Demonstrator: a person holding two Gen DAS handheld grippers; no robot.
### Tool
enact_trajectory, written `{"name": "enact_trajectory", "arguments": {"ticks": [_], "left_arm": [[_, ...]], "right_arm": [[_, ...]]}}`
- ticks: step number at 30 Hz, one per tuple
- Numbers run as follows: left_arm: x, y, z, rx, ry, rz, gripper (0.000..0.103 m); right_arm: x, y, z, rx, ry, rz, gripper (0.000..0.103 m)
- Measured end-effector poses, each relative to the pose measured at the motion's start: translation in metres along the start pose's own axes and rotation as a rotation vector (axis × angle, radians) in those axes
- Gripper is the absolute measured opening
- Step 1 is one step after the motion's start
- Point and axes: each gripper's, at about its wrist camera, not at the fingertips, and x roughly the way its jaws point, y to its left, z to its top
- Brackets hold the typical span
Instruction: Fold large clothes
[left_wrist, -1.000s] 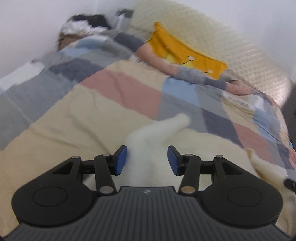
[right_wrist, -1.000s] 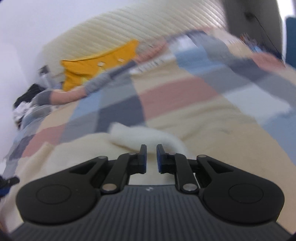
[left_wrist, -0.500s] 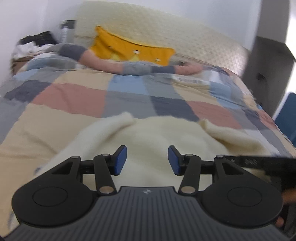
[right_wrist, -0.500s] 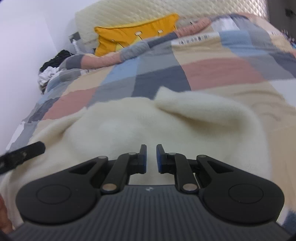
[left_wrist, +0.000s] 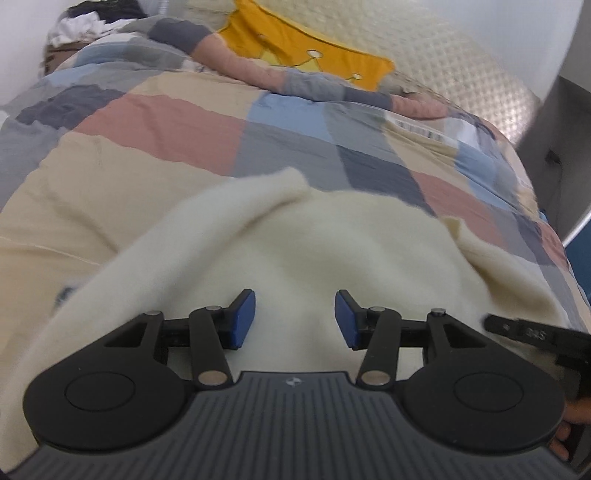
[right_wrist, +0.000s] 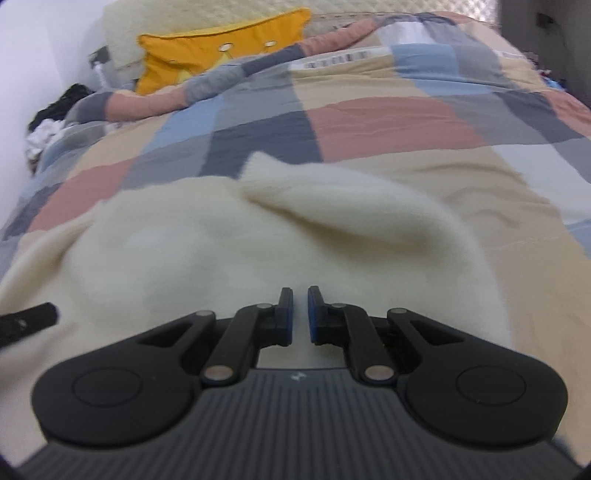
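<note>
1. My left gripper (left_wrist: 294, 319) has its jaws spread, with nothing between them.
2. My right gripper (right_wrist: 300, 315) is pressed together, pinching nothing.
3. The cream garment (left_wrist: 314, 251) fills the lower centre of the frame, lying on the checked quilt (left_wrist: 166, 122).

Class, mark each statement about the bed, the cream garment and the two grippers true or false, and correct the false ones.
1. The cream garment lies on a checked quilt. True.
2. The left gripper is clamped shut. False: its jaws stand apart, with nothing visibly pinched between them.
3. The right gripper has its jaws nearly together. True.
4. The pillow at the head of the bed is green. False: it is yellow-orange.
5. The garment is folded into a neat square. False: it lies spread out and rumpled, with a sleeve sticking up.
</note>
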Motion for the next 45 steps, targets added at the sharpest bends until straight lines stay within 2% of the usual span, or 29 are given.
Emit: {"name": "enact_trajectory", "arguments": {"ticks": [3,8,11,13,14,16,19,24,28,33,36,39,45], "left_arm": [[-0.004,0.01,0.007,-0.029,-0.034,0.073,0.054],[-0.006,0.038,0.016,-0.148,-0.061,0.111,0.054],[-0.003,0.042,0.023,-0.14,-0.063,0.156,0.054],[0.003,0.042,0.027,-0.112,-0.063,0.215,0.054],[0.007,0.043,0.028,-0.1,-0.061,0.245,0.054],[0.014,0.044,0.029,-0.106,-0.051,0.257,0.054],[0.014,0.04,0.028,-0.06,-0.039,0.245,0.054],[-0.011,0.027,0.011,-0.018,-0.046,0.167,0.055],[-0.043,0.006,-0.004,0.052,-0.074,0.109,0.055],[-0.08,-0.022,-0.029,0.089,-0.084,0.035,0.055],[-0.102,-0.04,-0.044,0.136,-0.11,0.022,0.055],[-0.112,-0.047,-0.058,0.146,-0.096,0.023,0.055],[-0.095,-0.042,-0.072,0.137,-0.027,0.049,0.055]], "right_arm": [[-0.001,-0.006,0.001,0.017,-0.005,-0.047,0.008],[-0.006,-0.019,0.005,0.048,-0.01,-0.072,0.008],[-0.009,-0.028,0.009,0.071,-0.025,-0.083,0.008],[-0.006,-0.033,0.01,0.087,-0.028,-0.076,0.008],[-0.002,-0.035,0.009,0.088,-0.015,-0.075,0.008],[0.01,-0.032,0.007,0.062,0.014,-0.074,0.008],[0.015,-0.024,0.005,0.011,0.017,-0.088,0.01],[0.0,-0.029,0.003,0.05,-0.012,-0.038,0.012],[-0.031,-0.021,-0.006,0.042,-0.051,-0.009,0.015],[-0.076,-0.006,-0.02,0.037,-0.093,0.061,0.015],[-0.099,0.001,-0.03,0.036,-0.113,0.089,0.015],[-0.108,0.004,-0.043,0.047,-0.097,0.099,0.014],[-0.099,0.005,-0.053,0.071,-0.07,0.094,0.014]]}}
